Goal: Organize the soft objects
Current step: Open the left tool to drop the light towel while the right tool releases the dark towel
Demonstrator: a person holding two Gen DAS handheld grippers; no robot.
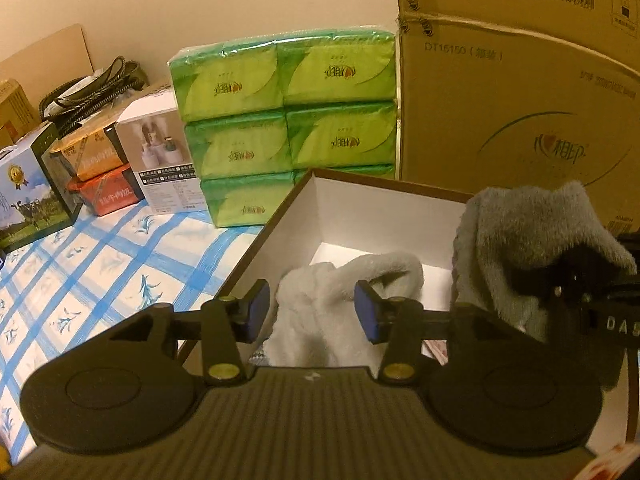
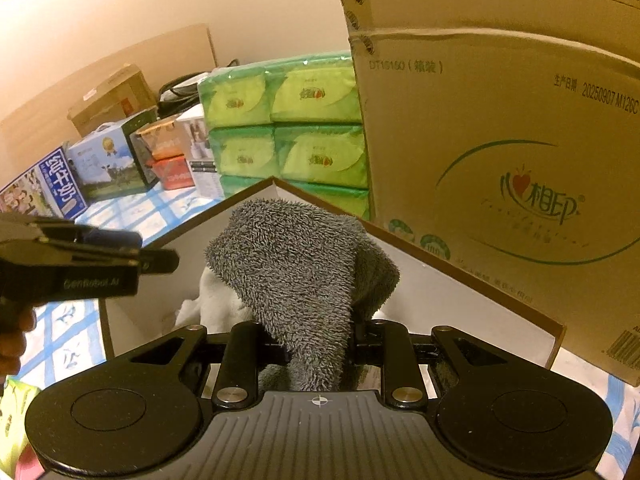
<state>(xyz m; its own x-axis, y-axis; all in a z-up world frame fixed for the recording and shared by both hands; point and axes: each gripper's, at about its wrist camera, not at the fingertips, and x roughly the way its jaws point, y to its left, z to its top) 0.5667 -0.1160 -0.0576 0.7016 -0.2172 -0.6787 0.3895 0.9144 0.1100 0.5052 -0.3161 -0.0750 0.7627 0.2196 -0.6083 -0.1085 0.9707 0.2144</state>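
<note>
The big cardboard box [image 2: 500,140] is standing at two o'clock behind the open white box [image 1: 372,208] on the desk [image 1: 100,264]. The right tongs [image 2: 316,340] are clamping the dark grey sock [image 2: 296,272], which is hanging long-ways down over the white box. The left tongs [image 1: 316,308] are standing apart, with the light grey sock [image 1: 332,300] lying loose between them, inside the box at twelve o'clock.

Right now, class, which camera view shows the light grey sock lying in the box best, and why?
The left wrist view: the light grey sock lies in the white box, most of it visible between the open left gripper pads. In the right wrist view only a pale patch shows, hidden behind the dark grey sock held by the right gripper.
</note>
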